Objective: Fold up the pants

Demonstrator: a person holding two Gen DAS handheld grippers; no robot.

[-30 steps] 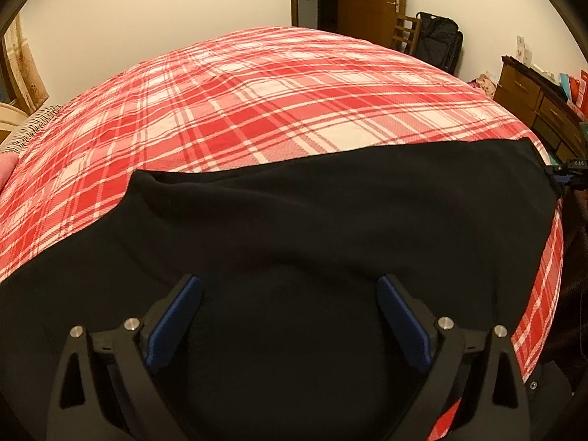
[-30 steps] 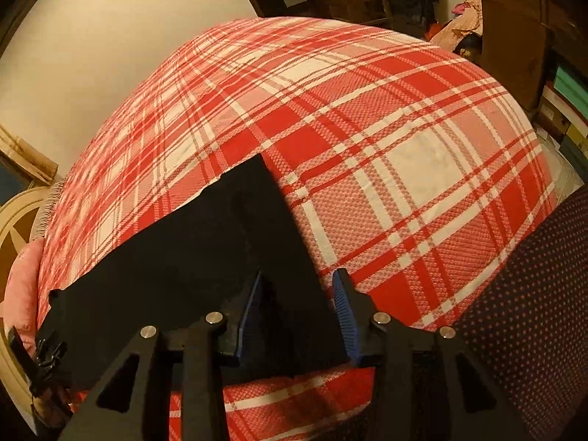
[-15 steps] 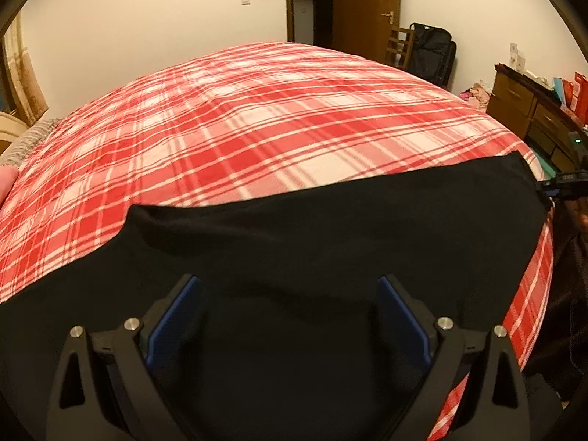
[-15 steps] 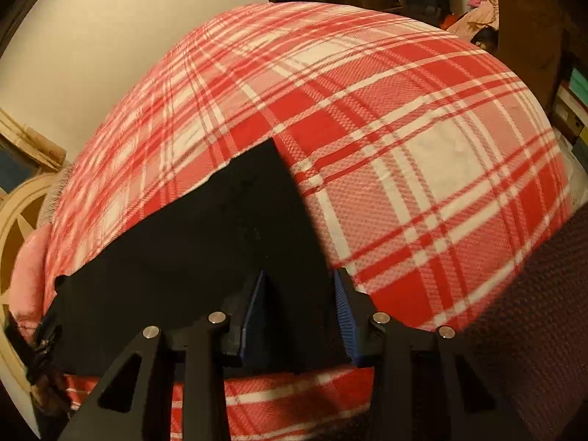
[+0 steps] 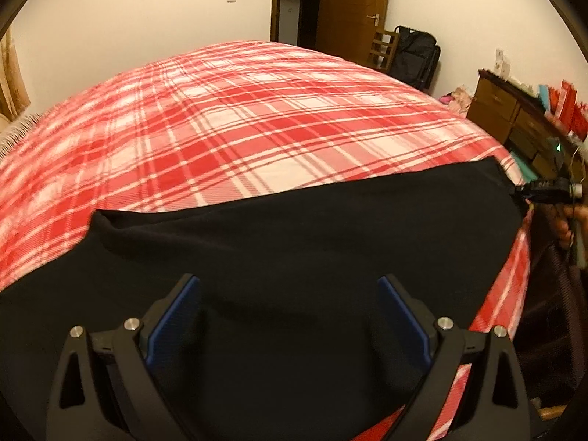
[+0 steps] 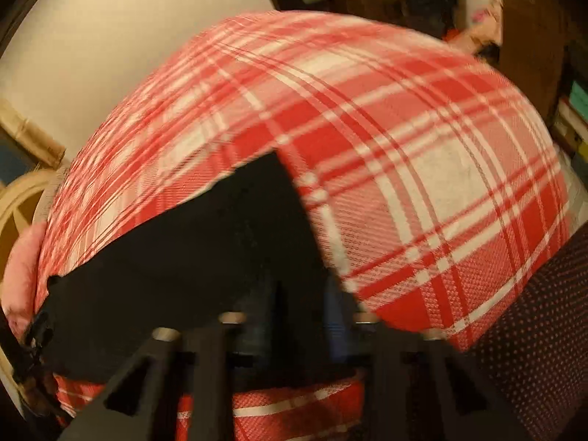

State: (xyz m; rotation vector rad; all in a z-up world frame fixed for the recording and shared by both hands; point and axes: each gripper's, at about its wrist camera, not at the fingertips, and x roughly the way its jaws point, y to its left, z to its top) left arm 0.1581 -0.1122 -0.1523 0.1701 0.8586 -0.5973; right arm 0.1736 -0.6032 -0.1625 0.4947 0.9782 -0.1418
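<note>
A: On the bed (image 5: pixel 257 117), what lies there, and how many?

B: One pair of black pants (image 5: pixel 294 242), spread across the near edge of the plaid cover.

A: Left gripper (image 5: pixel 288 294)?

B: Fingers wide apart above the cloth, holding nothing.

A: Right gripper (image 6: pixel 301 305)?

B: Fingers clamped on the pants' right corner; blurred.

left claw (image 5: pixel 288 290): raised, more room visible | right claw (image 6: pixel 301 305): jaws narrowed on black pants (image 6: pixel 205 242) corner
</note>
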